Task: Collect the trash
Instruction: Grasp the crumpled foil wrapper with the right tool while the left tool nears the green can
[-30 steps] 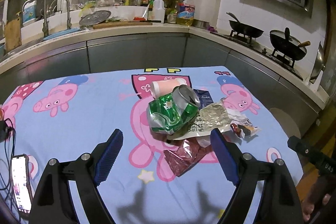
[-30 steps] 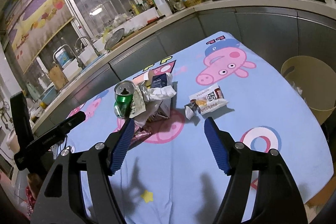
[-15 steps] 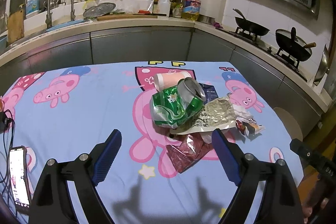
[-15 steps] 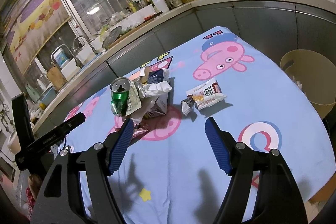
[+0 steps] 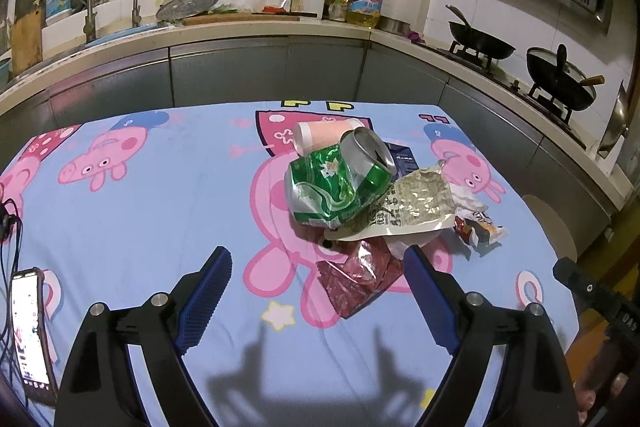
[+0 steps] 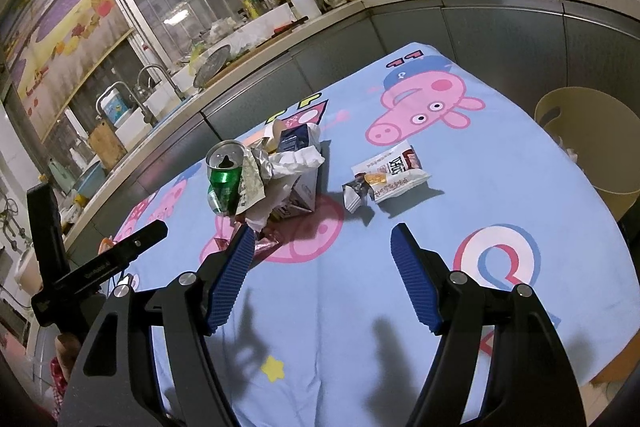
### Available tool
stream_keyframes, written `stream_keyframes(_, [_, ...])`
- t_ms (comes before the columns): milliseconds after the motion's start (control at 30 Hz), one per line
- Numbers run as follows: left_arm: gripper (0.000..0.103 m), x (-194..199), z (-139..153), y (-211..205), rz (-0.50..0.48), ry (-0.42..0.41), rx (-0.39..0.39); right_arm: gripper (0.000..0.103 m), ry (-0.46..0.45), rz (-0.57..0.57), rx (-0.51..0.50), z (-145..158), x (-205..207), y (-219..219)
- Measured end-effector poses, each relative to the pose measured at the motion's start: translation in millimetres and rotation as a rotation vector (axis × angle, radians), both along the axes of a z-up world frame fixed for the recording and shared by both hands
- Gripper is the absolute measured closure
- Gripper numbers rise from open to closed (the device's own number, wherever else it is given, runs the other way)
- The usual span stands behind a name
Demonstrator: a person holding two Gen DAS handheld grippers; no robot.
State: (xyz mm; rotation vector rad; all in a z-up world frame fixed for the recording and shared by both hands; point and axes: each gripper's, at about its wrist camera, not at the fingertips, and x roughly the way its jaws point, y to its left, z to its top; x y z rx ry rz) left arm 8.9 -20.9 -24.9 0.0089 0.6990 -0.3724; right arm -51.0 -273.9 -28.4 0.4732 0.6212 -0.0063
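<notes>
Landmark = crushed green aluminium drink can point(image 5: 340, 183), lying on the worktop with the light-blue cartoon-pig cloth point(image 5: 160, 195). Far left of the can: black smartphone with lit screen point(image 5: 30, 327) and its cable at the cloth edge, not trash, keep off it. Left gripper point(image 5: 318, 291) hovers short of the can, blue ribbed fingers point(image 5: 206, 291) spread wide, nothing between them, nothing touched. Trash is one loose heap around the can: pale pink paper cup point(image 5: 324, 137) on its side just behind, dark blue carton point(image 5: 402, 157) behind-right, crumpled beige printed foil pouch point(image 5: 408, 203) touching the can's right side, dark red crinkled foil wrapper point(image 5: 356, 277) in front, partly under the pouch. Right of the heap, apart from it: white-and-red snack packet point(image 6: 390, 173), lying flat. Right gripper point(image 6: 322, 267) also holds off above the cloth, fingers apart, empty. Far right of the can, beyond the worktop edge: beige plastic waste bin point(image 6: 588, 147), likely drop target. Risks: the can rests on overlapping wrappers, so a pinch could drag neighbours or roll it off. Flat foil gives the fingers little to bite, so they may snag cloth and shift everything. Both grippers converging on the heap could collide. The bin sits below the edge, so an early release misses it.
</notes>
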Motion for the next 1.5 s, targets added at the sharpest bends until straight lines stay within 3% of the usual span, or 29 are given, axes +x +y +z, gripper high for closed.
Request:
stream_keyframes(267, [0.016,2,0,11,0.003,0.007,-0.02,0.033,0.007,0.014,-0.008,-2,1,3])
stream_keyframes(567, [0.022,5,-8,3,-0.034,0.051,-0.029,0.045,0.025,0.066,-0.022,-9,13,5])
stream_keyframes(833, [0.022,8,-10,-1,-0.038,0.07,-0.024,0.051,-0.047,0.195,-0.129,17,76,30])
stream_keyframes(967, [0.022,8,-8,4,-0.028,0.067,-0.021,0.053,-0.02,0.255,-0.207,12,120,51])
stream_keyframes(1033, [0.022,9,-7,7,-0.022,0.067,-0.021,0.058,0.011,0.277,-0.23,4,136,60])
stream_keyframes(1100, [0.022,10,-6,10,-0.014,0.065,-0.02,0.086,0.049,0.319,-0.234,-5,145,69])
stream_keyframes(1300, [0.021,23,-1,13,-0.004,0.049,-0.002,0.087,-0.048,0.35,-0.253,2,100,78])
stream_keyframes(1500, [0.018,42,-5,-5,-0.056,0.043,0.039,0.087,-0.039,0.298,-0.198,-4,42,49])
